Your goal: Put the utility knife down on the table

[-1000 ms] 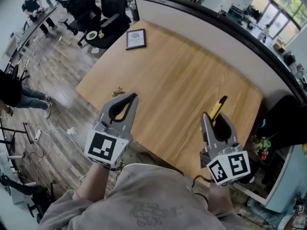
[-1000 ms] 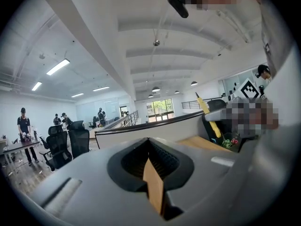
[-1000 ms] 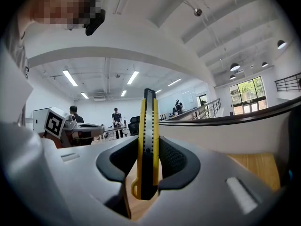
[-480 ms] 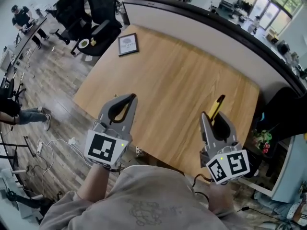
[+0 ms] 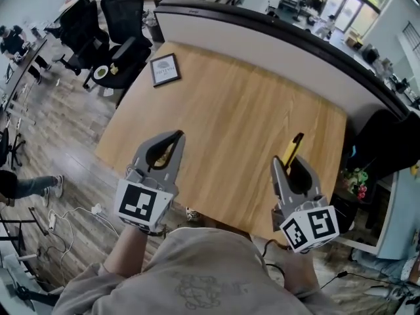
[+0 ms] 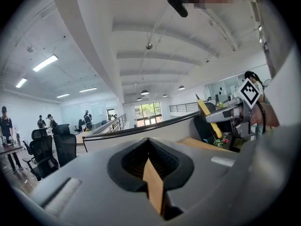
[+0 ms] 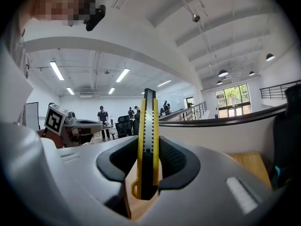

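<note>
Yellow and black: clamping one utility knife [image 7: 146, 140] upright in the right gripper [image 5: 293, 168], above one wooden table [image 5: 230, 104]; holding the left gripper [image 5: 172, 138] pinched together on nothing; hovering both grippers well apart.

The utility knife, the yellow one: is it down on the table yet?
Not yet; nothing looks done so far. In hand: the right gripper is shut on the utility knife, which stands upright between its jaws, over the near part of the table. The left gripper is shut and empty. Left to do: lower the knife onto the wood and let go.
</note>
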